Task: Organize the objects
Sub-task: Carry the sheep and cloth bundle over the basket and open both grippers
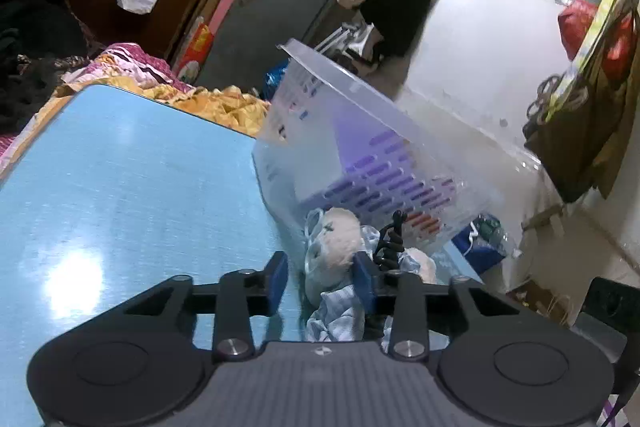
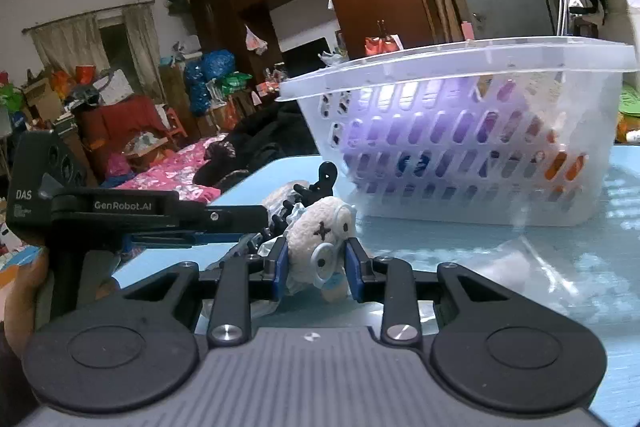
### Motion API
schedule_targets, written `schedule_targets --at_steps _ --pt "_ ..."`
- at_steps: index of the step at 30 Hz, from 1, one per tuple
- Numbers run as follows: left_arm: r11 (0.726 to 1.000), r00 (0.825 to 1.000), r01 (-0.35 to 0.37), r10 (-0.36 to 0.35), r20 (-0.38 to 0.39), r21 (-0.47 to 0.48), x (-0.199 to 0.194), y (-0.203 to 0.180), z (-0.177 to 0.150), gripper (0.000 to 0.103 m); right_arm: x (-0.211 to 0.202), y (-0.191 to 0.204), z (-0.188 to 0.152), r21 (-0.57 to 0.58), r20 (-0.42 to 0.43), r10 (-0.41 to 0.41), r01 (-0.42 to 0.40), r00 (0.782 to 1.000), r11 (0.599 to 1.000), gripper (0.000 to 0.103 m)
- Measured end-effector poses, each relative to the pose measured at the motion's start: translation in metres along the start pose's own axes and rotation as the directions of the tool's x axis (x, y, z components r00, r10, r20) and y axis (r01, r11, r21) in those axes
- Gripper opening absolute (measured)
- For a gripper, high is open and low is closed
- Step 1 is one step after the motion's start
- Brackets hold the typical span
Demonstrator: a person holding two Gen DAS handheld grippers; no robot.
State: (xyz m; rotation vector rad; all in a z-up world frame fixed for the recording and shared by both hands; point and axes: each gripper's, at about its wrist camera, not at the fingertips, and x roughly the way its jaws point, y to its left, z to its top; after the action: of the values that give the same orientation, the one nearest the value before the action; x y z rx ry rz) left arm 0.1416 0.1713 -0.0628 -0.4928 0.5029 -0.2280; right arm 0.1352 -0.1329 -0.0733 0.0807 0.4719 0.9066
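A: While both views are up — what has the toy?

B: Right gripper [image 2: 314, 263]. Blue pads [image 2: 280, 265] pressed against both sides of the plush [image 2: 320, 231], a white fuzzy thing with a stitched X and pale blue ring parts. Pinched, sitting low over the table [image 2: 500, 247].

A: Left gripper?

B: Left gripper [image 1: 322, 277] is on the same plush [image 1: 334, 247]. One pad touches its side, the other stands off with a gap (looks half spread, so can't tell if it's really clamping). In the right view the left gripper [image 2: 248, 227] comes in from the side, its tip at the plush.

A: Anything attached to the plush?

B: Striped light-blue cloth [image 1: 338, 315] hanging below it, and a black clip [image 1: 390, 241] just behind, touching or nearly so; can't tell which. Same clip [image 2: 316, 187] shows in the right view, poking up past the plush.

A: Beyond that?

B: Basket [image 2: 460, 67], translucent white with slotted walls, standing on the blue table near the plush, not touching. Purple and orange items show through the slots, too blurred to name. Clear plastic bag [image 2: 528, 259] lies flat on the table in front of the basket.
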Motion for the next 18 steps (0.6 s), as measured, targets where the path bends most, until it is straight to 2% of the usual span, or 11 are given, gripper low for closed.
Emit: schedule_targets --at_steps 3,4,5,9,14,18 --pt "1.0 1.0 0.014 -0.014 -0.009 0.017 0.005 -0.007 -0.002 0.039 -0.004 -0.007 0.0 0.011 -0.008 -0.005 0.005 1.0 1.0 0.033" --pt "0.999 1.0 0.022 -0.022 -0.012 0.029 0.006 -0.008 -0.003 0.03 -0.004 -0.009 0.0 0.014 -0.007 -0.006 0.006 1.0 1.0 0.033" --pt "0.999 0.999 0.036 -0.036 -0.013 0.037 0.006 -0.01 -0.003 0.026 -0.005 -0.011 0.0 0.015 -0.008 -0.008 0.008 1.0 1.0 0.033" --pt "0.997 1.0 0.011 -0.012 0.014 0.078 0.005 -0.021 -0.01 0.023 -0.007 -0.013 -0.001 0.011 0.004 -0.014 0.014 1.0 1.0 0.033" --pt "0.995 0.993 0.055 -0.063 0.096 0.085 -0.017 -0.028 -0.012 0.022 -0.023 -0.005 0.002 -0.038 0.064 -0.003 0.006 0.998 0.999 0.031" --pt "0.989 0.983 0.071 -0.092 0.16 0.129 -0.044 -0.051 -0.006 0.022 -0.04 0.007 0.014 -0.088 0.109 0.008 0.002 0.994 0.996 0.031"
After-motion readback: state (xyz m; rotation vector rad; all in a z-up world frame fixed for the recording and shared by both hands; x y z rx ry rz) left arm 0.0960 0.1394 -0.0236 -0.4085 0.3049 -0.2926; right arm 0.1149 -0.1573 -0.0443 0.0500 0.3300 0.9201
